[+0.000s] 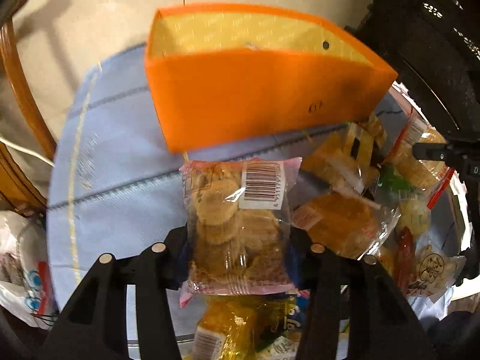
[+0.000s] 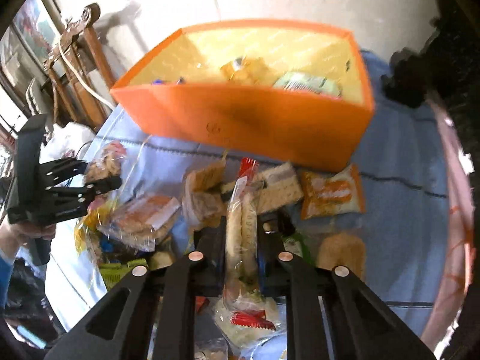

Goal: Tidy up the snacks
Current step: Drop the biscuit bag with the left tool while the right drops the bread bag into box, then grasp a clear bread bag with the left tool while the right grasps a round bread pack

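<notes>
The left gripper [image 1: 240, 258] is clenched on a clear cookie packet [image 1: 237, 222], its black fingers [image 1: 177, 258] pressing the packet's sides; the packet's lower end hides the pads, and a barcode label sits near its top. Under it a yellow-wrapped snack [image 1: 228, 330] is cut off by the frame's lower edge. To the right lies a loose pile of wrapped snacks [image 1: 354, 210], blurred so that their print cannot be read. Beyond stands the orange box [image 1: 258, 96] on the blue cloth [image 1: 120, 162] covering the desk; from this view its floor is hidden by the near wall.

The right gripper [image 2: 241, 240] grips a long clear packet of biscuit sticks [image 2: 241, 225] with red ends, held upright between the fingers; the contact itself is masked by the wrapper. Around it lie cracker packets [image 2: 279, 189] and an orange-and-white sachet [image 2: 330, 193] just beside the box. The orange box [image 2: 255, 120] shows a few packets inside, smeared by blur. At far left the left gripper [image 2: 102, 184] appears with its cookie packet [image 2: 103, 165], the person's hand [image 2: 33, 231] partly cropped.
</notes>
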Demonstrator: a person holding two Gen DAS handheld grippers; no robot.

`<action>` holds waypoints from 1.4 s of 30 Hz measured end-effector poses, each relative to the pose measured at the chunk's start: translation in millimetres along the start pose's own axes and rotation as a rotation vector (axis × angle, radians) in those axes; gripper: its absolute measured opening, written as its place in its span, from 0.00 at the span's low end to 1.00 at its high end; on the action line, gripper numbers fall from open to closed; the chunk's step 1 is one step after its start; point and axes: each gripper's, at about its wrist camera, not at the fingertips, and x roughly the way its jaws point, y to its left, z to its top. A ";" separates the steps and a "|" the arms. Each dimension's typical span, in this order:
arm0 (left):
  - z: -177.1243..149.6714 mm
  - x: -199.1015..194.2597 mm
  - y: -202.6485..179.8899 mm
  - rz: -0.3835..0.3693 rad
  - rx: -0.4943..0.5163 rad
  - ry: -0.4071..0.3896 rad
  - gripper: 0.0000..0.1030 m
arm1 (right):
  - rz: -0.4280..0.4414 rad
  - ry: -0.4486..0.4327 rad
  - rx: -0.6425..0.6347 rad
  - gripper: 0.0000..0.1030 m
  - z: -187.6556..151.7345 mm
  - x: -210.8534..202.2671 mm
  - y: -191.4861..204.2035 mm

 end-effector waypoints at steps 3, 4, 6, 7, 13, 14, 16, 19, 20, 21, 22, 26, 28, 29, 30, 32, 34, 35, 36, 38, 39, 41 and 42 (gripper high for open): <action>5.2 -23.0 -0.7 0.006 -0.060 -0.045 0.47 | 0.044 -0.078 0.062 0.15 12.1 -25.1 -4.5; 8.2 -37.8 -2.8 0.010 -0.102 -0.087 0.47 | 0.047 -0.117 0.080 0.15 16.4 -35.8 -6.5; 10.2 -57.1 -10.1 -0.002 -0.157 -0.143 0.47 | 0.059 -0.198 0.103 0.15 32.7 -58.7 -8.4; 15.8 -66.5 -15.5 -0.001 -0.172 -0.170 0.47 | 0.051 -0.229 0.100 0.15 40.4 -67.1 -8.7; 83.9 -77.9 -34.2 0.237 -0.157 -0.225 0.47 | -0.111 -0.359 0.133 0.15 106.4 -85.5 -15.6; 96.6 -75.2 -33.0 0.219 -0.194 -0.225 0.47 | -0.116 -0.365 0.152 0.15 117.6 -82.8 -18.6; 111.0 -72.0 -35.3 0.239 -0.205 -0.234 0.47 | -0.110 -0.367 0.170 0.15 129.1 -80.4 -22.4; 130.3 -72.6 -39.7 0.248 -0.195 -0.260 0.47 | -0.140 -0.373 0.165 0.15 140.1 -78.1 -22.9; 135.9 -71.9 -40.8 0.242 -0.198 -0.269 0.47 | -0.129 -0.366 0.167 0.15 143.1 -76.1 -23.8; 136.6 -73.1 -42.4 0.243 -0.196 -0.268 0.47 | -0.129 -0.363 0.168 0.15 141.5 -78.2 -27.0; 138.6 -72.2 -42.4 0.239 -0.191 -0.271 0.47 | -0.140 -0.359 0.165 0.15 141.5 -76.0 -25.0; 151.1 -58.1 -33.9 0.223 -0.215 -0.256 0.47 | -0.148 -0.346 0.176 0.15 145.8 -67.0 -22.2; 154.8 -56.4 -29.9 0.201 -0.238 -0.246 0.47 | -0.150 -0.337 0.174 0.15 146.0 -59.5 -21.3; 155.6 -54.7 -31.3 0.217 -0.230 -0.244 0.47 | -0.160 -0.336 0.173 0.15 146.2 -56.5 -21.0; 157.6 -51.4 -31.6 0.235 -0.220 -0.245 0.47 | -0.152 -0.332 0.176 0.15 146.2 -54.1 -20.8; 160.1 -52.0 -33.2 0.225 -0.219 -0.247 0.47 | -0.144 -0.320 0.187 0.15 146.4 -50.0 -21.5; 160.6 -52.7 -33.6 0.220 -0.230 -0.249 0.47 | -0.154 -0.317 0.190 0.15 146.9 -46.9 -22.0; 161.7 -53.5 -33.7 0.216 -0.228 -0.253 0.47 | -0.154 -0.313 0.194 0.15 147.1 -45.9 -23.0; 162.1 -53.6 -33.9 0.211 -0.227 -0.255 0.47 | -0.152 -0.311 0.195 0.15 147.3 -45.6 -23.6; 163.3 -53.0 -34.3 0.213 -0.227 -0.254 0.47 | -0.159 -0.315 0.195 0.15 147.8 -45.4 -24.9; 163.7 -53.7 -33.3 0.205 -0.231 -0.262 0.47 | -0.161 -0.318 0.198 0.18 148.4 -45.1 -26.2; 164.5 -53.4 -30.5 0.167 -0.241 -0.270 0.96 | -0.186 -0.316 0.188 0.76 150.7 -43.9 -28.0; 162.6 -55.9 -30.3 0.170 -0.246 -0.282 0.95 | -0.223 -0.332 0.175 0.95 149.5 -46.5 -26.8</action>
